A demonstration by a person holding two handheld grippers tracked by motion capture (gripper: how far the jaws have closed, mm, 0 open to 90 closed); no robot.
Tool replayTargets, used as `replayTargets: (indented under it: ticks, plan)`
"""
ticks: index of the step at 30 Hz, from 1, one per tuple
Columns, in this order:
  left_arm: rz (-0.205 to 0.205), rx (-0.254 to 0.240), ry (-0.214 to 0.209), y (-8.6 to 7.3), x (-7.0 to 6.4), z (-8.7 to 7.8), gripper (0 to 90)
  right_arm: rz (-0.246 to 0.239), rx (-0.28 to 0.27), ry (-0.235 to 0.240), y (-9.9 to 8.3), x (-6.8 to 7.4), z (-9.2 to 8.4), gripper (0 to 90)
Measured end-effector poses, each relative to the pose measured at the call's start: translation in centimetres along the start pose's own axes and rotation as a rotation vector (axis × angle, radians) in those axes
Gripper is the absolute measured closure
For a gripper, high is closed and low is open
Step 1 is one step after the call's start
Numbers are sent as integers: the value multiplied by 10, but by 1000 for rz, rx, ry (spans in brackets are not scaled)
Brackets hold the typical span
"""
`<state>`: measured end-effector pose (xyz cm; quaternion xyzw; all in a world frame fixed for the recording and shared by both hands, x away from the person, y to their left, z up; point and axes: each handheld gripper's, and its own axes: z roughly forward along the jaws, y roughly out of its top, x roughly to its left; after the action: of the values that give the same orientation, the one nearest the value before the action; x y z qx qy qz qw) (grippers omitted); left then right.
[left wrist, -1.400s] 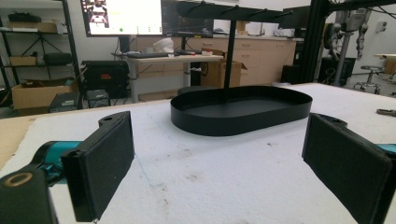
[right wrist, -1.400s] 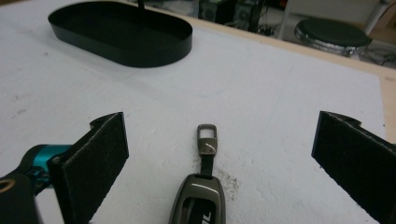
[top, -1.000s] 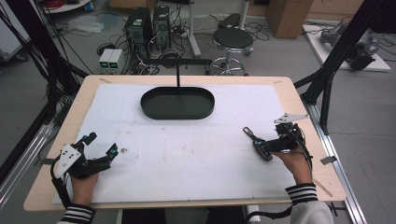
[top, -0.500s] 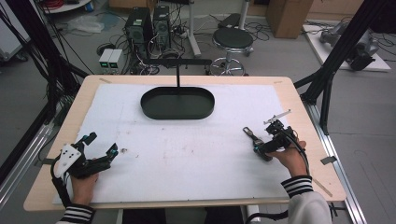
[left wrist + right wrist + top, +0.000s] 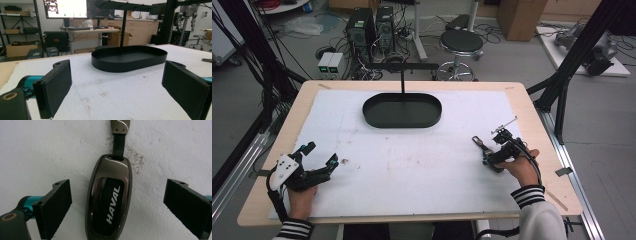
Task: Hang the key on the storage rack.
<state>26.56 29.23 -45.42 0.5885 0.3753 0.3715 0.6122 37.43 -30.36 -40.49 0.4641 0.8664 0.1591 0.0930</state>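
left gripper (image 5: 117, 92) jaws wide apart, nothing between them, low over white mat (image 5: 120, 87). black oval tray (image 5: 128, 58) with upright post ahead, monitor (image 5: 65, 8) behind.

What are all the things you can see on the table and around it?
Car key fob: one, dark metallic with HAVAL lettering, flat on the white mat between the right fingers, untouched.
Oval tray: one, black, far middle of the mat, with a T-shaped stand rising from it.
Mat: one, white, stained, covering the wooden table.
Stool: one, black, on the floor beyond the table.
Computer towers: two, black, on the floor.
Left gripper: black and teal, open, near left.
Right gripper: black, open, has just been closing around the fob.
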Motion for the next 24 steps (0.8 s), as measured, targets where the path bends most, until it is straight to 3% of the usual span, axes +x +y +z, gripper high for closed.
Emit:
replayTargets:
  ticks: [1, 4, 9, 24]
  plan:
    - [0, 0, 0, 0, 0, 0, 96, 1, 14, 11, 1, 0, -1, 162]
    - [0, 0, 0, 0, 0, 0, 96, -5, 22, 21, 3, 1, -1, 162]
    - [0, -1, 0, 0, 0, 0, 96, -19, 50, -4, 6, 3, 1, 171]
    - [2, -1, -1, 0, 0, 0, 96, 5, 119, -5, 10, 6, 8, 298]
